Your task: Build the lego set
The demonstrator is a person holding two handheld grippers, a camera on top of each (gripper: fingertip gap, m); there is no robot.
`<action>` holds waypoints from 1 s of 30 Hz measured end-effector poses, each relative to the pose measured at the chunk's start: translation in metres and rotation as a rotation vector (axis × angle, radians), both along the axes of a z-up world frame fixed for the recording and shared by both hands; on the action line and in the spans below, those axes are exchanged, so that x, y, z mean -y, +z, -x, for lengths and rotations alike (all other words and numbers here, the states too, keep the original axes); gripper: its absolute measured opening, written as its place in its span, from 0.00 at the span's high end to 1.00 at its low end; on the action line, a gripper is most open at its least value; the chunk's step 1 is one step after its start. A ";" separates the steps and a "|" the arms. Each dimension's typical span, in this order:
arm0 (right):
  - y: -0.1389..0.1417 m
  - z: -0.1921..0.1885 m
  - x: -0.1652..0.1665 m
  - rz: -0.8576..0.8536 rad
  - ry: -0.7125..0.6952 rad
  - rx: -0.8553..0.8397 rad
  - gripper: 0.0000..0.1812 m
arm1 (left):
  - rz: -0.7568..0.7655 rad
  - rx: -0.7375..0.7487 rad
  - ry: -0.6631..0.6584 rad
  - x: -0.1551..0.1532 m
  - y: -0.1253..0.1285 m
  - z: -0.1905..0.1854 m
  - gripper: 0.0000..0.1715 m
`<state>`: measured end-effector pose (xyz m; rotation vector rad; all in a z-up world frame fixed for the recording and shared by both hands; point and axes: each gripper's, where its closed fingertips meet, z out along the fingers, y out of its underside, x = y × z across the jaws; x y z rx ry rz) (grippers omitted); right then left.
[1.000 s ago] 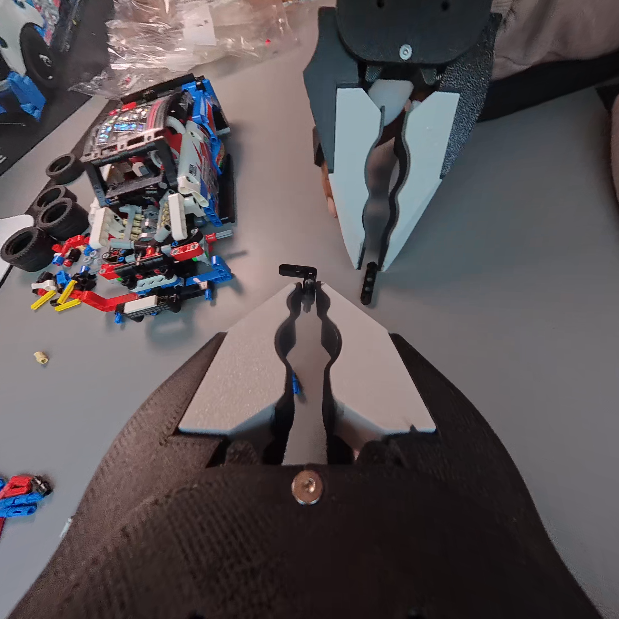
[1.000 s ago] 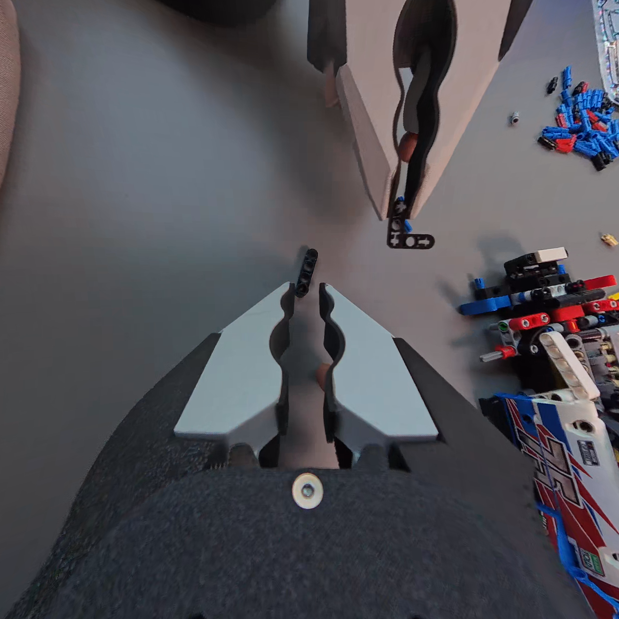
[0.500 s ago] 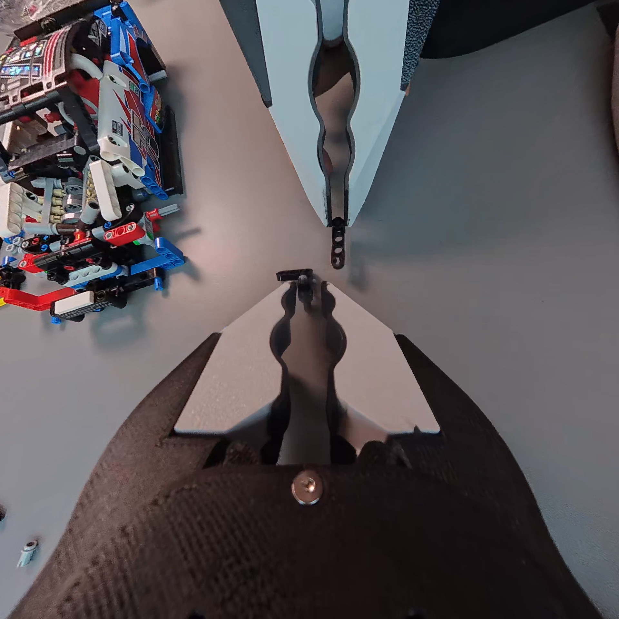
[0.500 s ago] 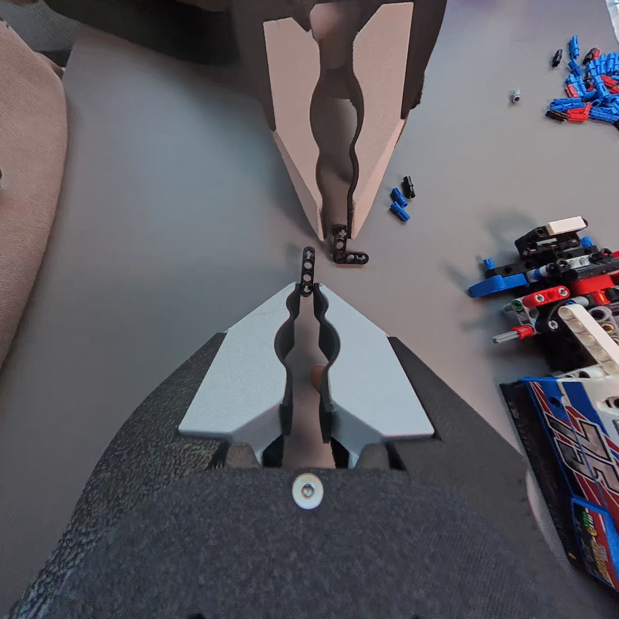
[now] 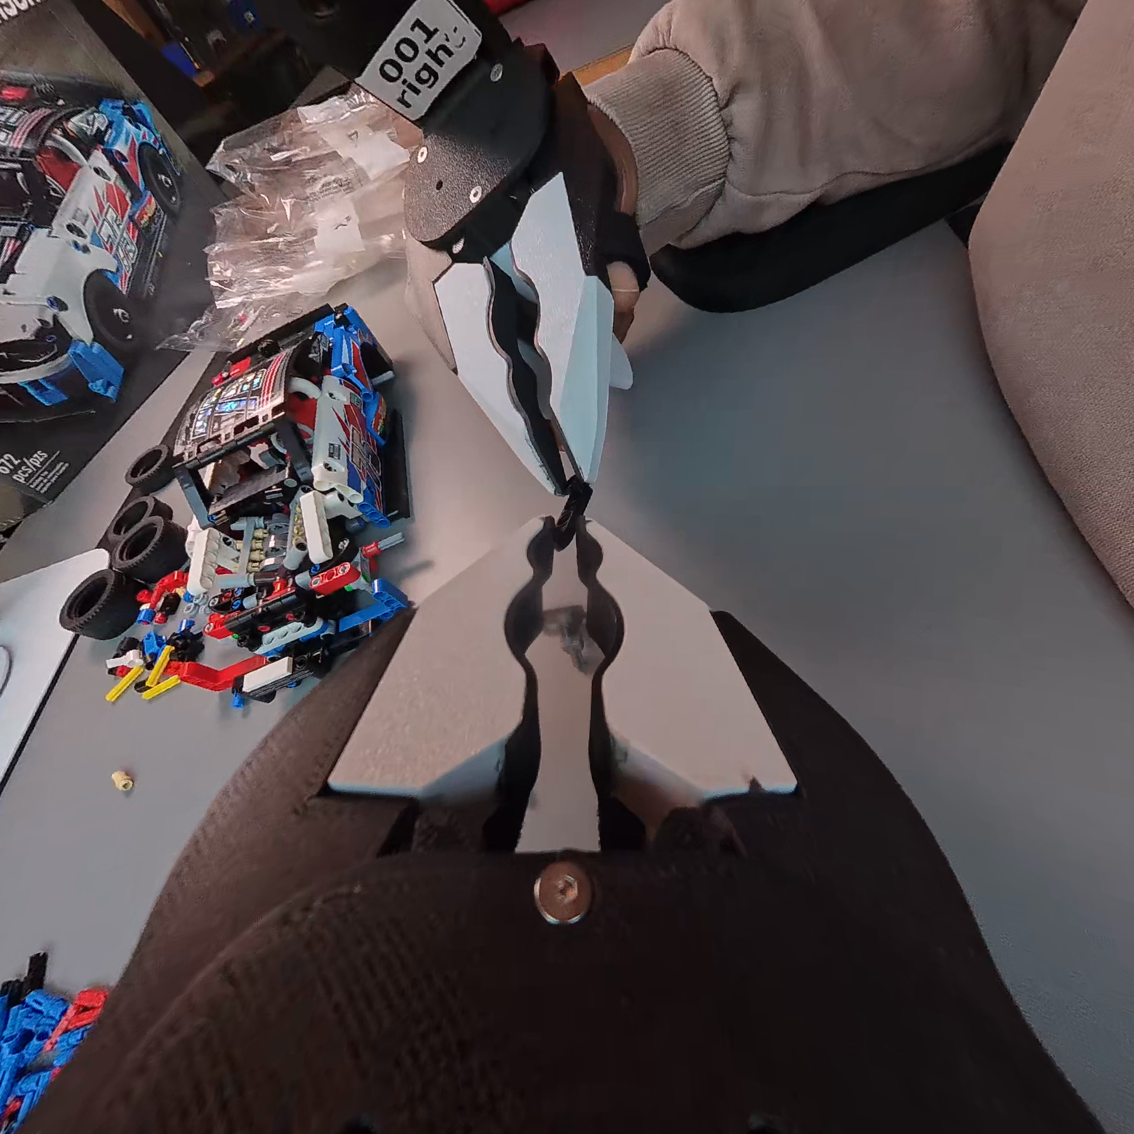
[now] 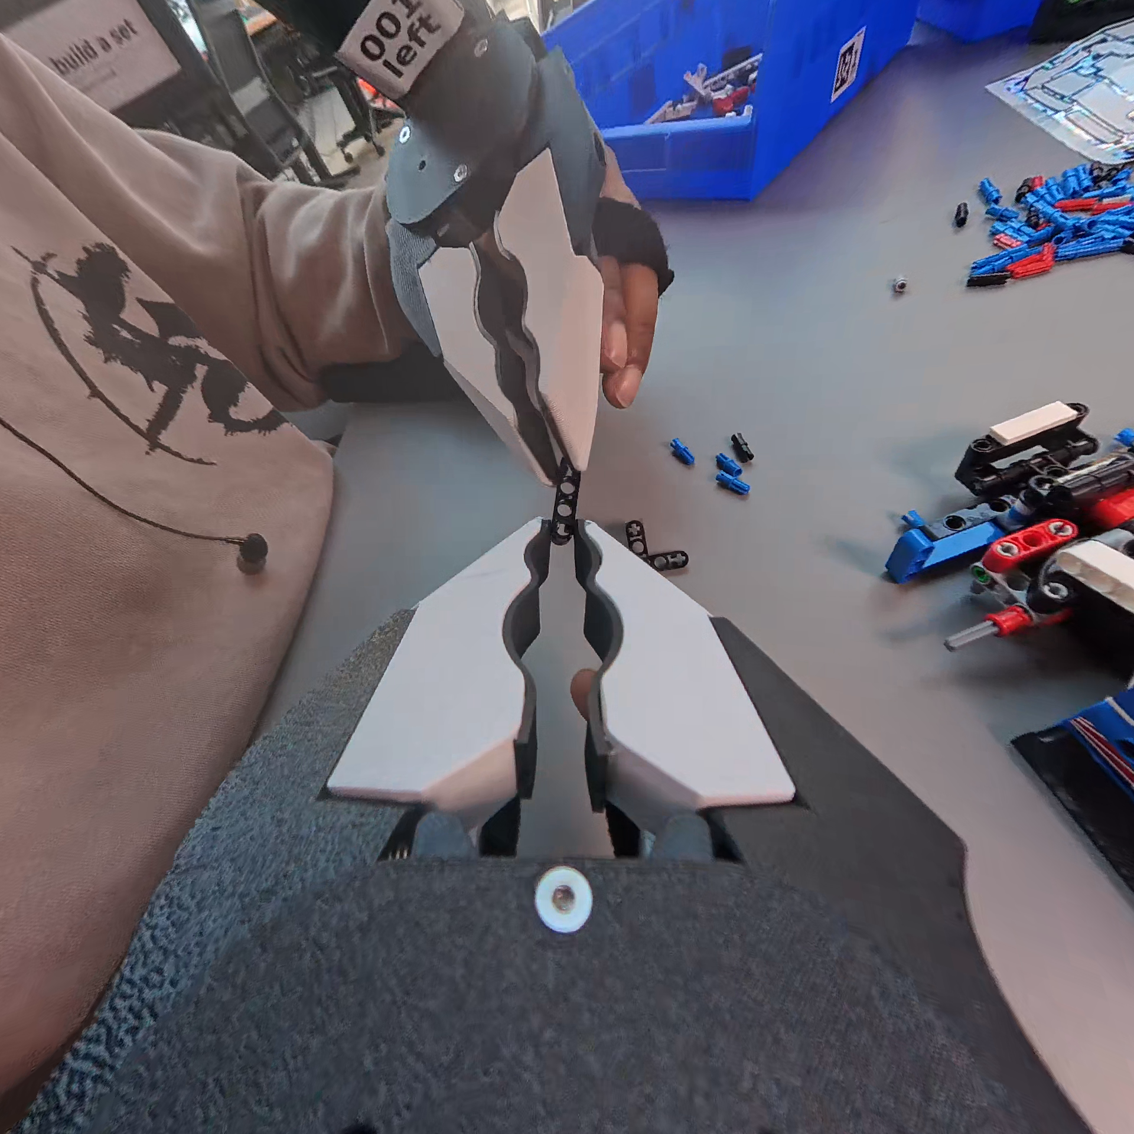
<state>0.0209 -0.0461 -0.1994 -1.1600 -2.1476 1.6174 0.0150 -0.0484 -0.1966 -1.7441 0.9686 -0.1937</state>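
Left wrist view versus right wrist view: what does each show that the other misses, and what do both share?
Only the left wrist view shows the set's box, the clear plastic bags, the loose black tyres and the whole part-built car.

Only the right wrist view shows the blue bin, the sticker sheet, the black L-shaped beam lying on the table and three blue pins.

Both show the left gripper and right gripper meeting at the straight black beam above the grey table.
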 end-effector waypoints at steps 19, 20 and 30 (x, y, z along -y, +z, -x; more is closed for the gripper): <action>0.007 0.020 -0.007 -0.761 -0.072 -0.552 0.86 | 0.607 0.761 0.100 -0.006 -0.001 0.011 0.99; 0.006 0.020 -0.006 -0.824 -0.063 -0.577 0.86 | 0.620 0.771 0.094 -0.005 -0.002 0.010 0.99; -0.006 0.024 -0.015 -0.790 -0.096 -0.487 0.96 | 0.481 0.656 0.123 -0.012 -0.002 0.017 0.91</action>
